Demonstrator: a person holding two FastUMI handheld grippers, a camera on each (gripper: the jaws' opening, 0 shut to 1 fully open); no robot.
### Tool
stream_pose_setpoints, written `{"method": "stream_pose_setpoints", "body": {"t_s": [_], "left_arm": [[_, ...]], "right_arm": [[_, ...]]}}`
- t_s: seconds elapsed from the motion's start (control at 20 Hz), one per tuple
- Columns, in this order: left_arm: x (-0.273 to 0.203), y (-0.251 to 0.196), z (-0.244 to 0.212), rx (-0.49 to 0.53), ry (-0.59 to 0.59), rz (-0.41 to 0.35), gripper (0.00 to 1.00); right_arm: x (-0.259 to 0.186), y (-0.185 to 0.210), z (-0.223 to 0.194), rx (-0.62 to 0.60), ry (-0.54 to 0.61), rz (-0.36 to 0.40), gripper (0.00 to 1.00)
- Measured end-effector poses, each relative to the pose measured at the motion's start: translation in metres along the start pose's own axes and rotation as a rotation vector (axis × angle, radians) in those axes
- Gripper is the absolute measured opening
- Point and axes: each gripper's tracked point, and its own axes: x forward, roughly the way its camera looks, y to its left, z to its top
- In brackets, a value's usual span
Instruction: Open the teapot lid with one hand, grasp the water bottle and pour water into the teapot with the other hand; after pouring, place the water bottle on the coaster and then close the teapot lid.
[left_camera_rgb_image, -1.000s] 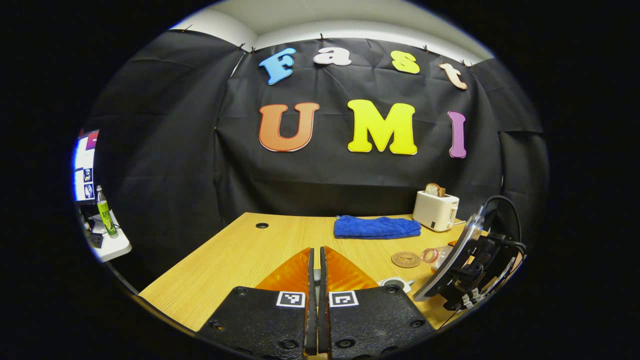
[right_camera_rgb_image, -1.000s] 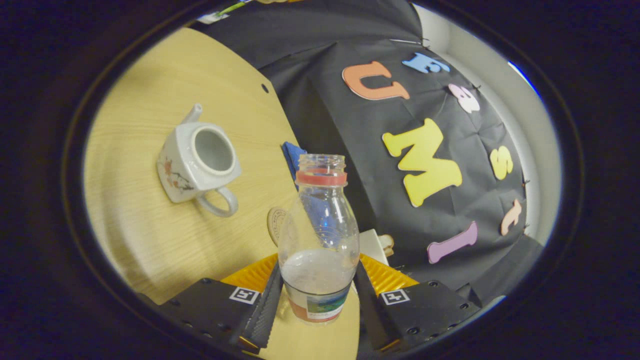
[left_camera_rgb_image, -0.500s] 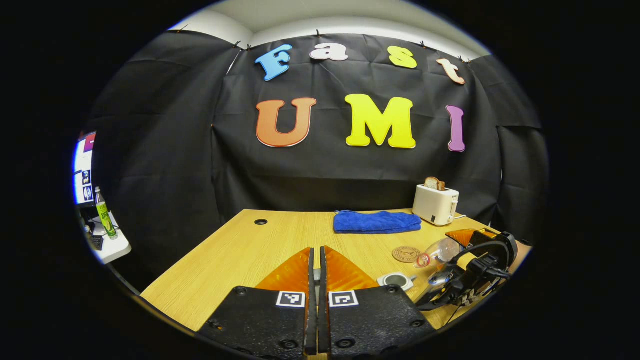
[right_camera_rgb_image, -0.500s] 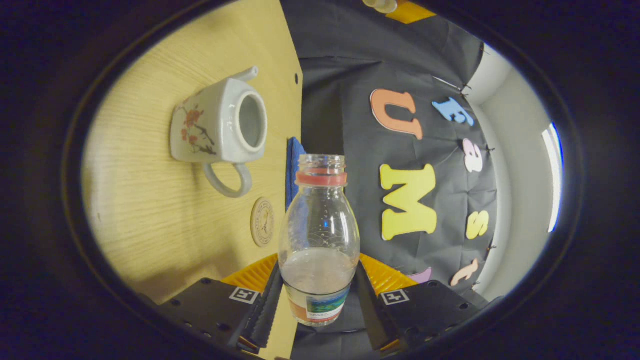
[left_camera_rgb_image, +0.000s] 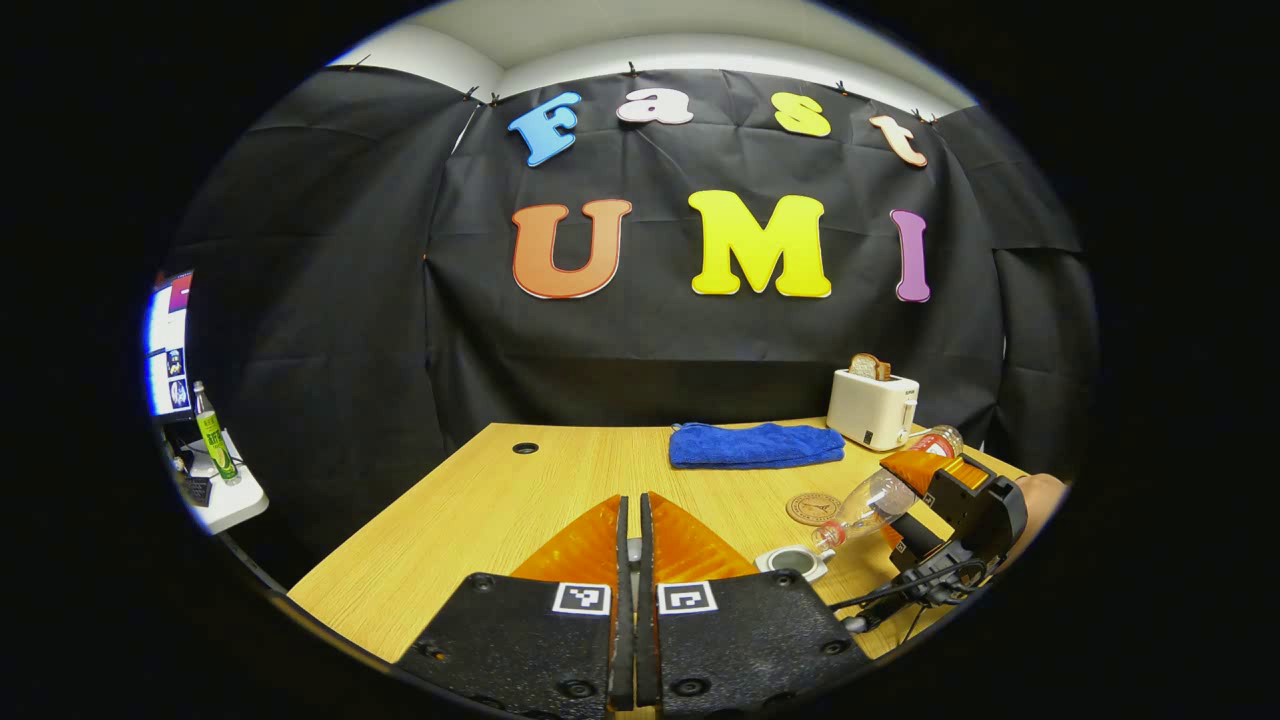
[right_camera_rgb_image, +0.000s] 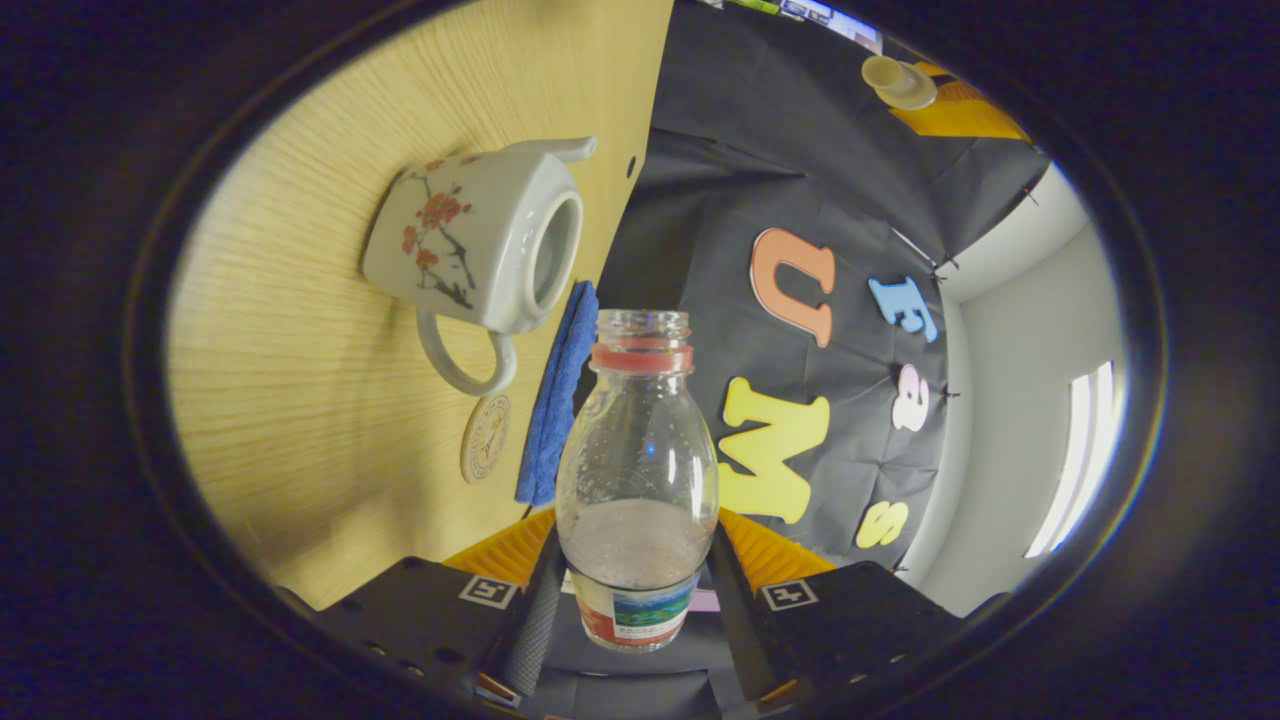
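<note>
Clear plastic bottle (right_camera_rgb_image: 638, 470) sits clamped in our right tool (right_camera_rgb_image: 635, 590), tipped toward the open teapot (right_camera_rgb_image: 478, 250) at upper left of the right gripper view. Our left tool (left_camera_rgb_image: 628, 560) is pressed together on the lid (right_camera_rgb_image: 898, 82), held high at upper right. We're in the pour, we judge; next we bring the mouth over the opening. Coaster (right_camera_rgb_image: 486, 438) waits below the teapot handle on the desk (right_camera_rgb_image: 300, 420).

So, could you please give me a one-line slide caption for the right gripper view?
Right gripper tips the uncapped water bottle toward the open teapot on the table.
</note>
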Motion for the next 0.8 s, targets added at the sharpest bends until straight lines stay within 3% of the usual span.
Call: {"method": "stream_pose_setpoints", "body": {"t_s": [0.8], "left_arm": [[-0.003, -0.012, 0.002, 0.002, 0.007, -0.028, 0.04]], "right_arm": [[0.010, -0.028, 0.006, -0.220, -0.033, -0.165, 0.74]]}}
